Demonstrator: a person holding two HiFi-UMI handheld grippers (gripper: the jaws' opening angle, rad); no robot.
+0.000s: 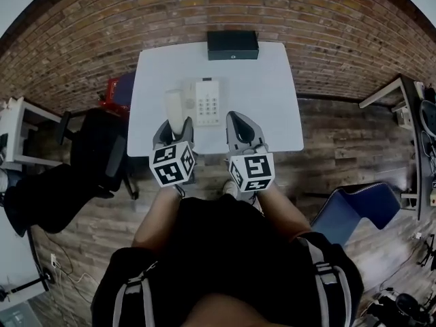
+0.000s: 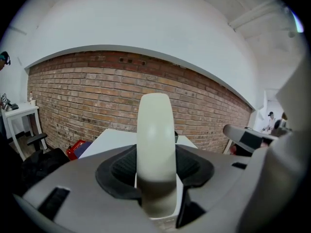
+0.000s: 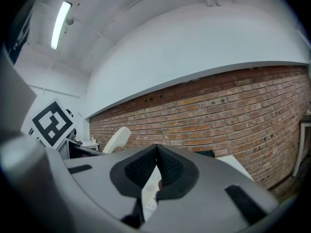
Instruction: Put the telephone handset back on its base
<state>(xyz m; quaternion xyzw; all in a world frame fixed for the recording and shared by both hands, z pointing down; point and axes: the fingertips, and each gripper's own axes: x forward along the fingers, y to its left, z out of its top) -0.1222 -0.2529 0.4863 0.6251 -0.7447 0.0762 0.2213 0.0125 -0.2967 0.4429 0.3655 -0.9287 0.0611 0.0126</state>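
**Handset in the left claw, just short of its base**

The left gripper (image 1: 174, 128) is closed on the telephone handset (image 1: 175, 105). Its own view shows the two dark pads pressed against the sides of the cream handset (image 2: 155, 144), gripped low down so that most of the length stands up clear of the jaws. That hold probably leaves the body free to be lowered into the cradle without the claw fouling the base.

The base (image 1: 208, 102), keypad up, sits near the middle of the white table (image 1: 272, 87), slightly toward the left edge. The handset is held just to the left of it, over the table's near half, and is not yet seated. Whether the two touch cannot be told from above.

The right gripper (image 1: 240, 124) hangs over the near edge, just to the right of the base. Its jaws meet at the tips with nothing between them. It looks placed to steady the base if it slides, though that is only a guess.

A black box (image 1: 233, 45) lies at the middle of the far edge, well apart from the work.
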